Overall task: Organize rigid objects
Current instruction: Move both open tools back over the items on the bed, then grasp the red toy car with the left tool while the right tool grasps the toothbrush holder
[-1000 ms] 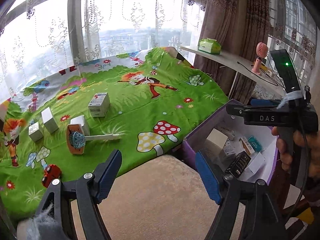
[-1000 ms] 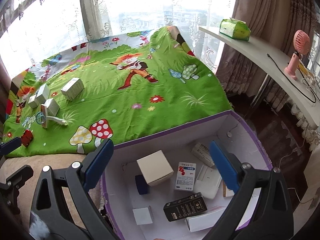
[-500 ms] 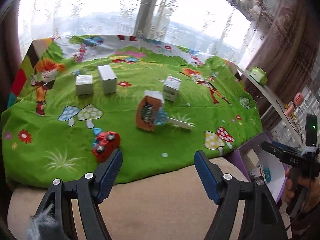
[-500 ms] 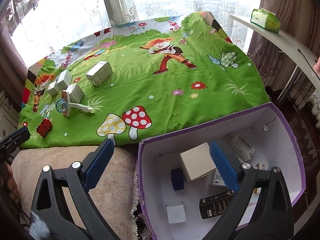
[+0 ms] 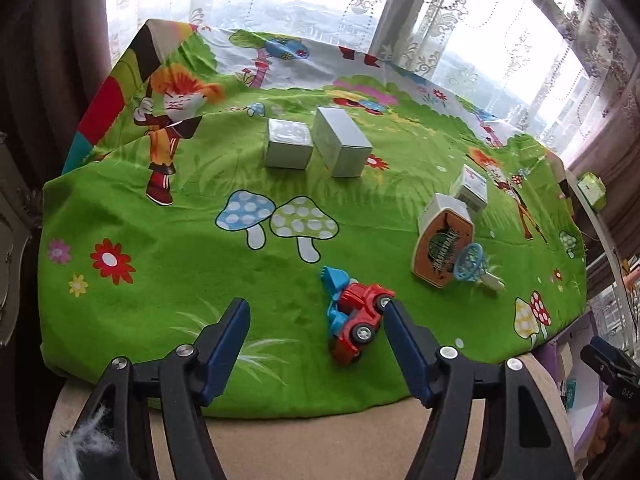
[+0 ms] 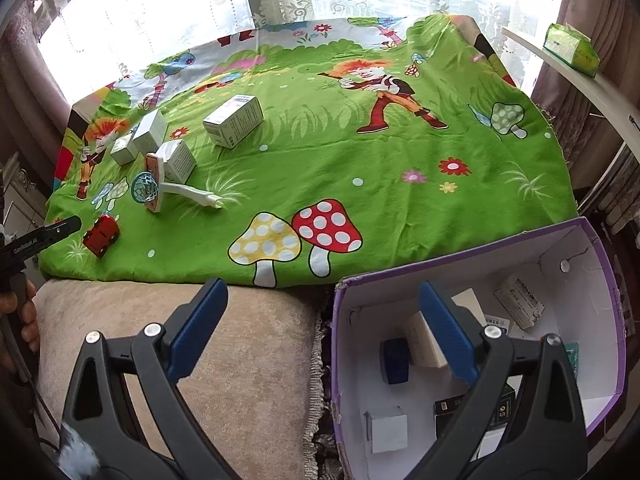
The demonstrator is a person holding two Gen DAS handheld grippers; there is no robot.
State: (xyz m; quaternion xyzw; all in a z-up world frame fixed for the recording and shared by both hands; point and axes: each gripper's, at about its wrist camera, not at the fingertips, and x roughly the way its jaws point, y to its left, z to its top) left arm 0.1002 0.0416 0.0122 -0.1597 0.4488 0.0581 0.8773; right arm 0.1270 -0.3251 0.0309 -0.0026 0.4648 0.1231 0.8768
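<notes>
Toy car lies near the cloth's front edge, just inside the left hand-held gripper's open, narrowing jaws, untouched; next, centre over it, close, carry to the box; right hand-held gripper gapes empty.

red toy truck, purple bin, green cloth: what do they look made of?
Red toy truck: likely moulded plastic; glossy, solid red and blue parts, pale wheel hubs.
Purple bin: probably cardboard; thin flat walls, matte white inside, purple outside, scuffed rim.
Green cloth: printed woven fabric, matte; wrinkles, and a frayed edge on the right.
</notes>
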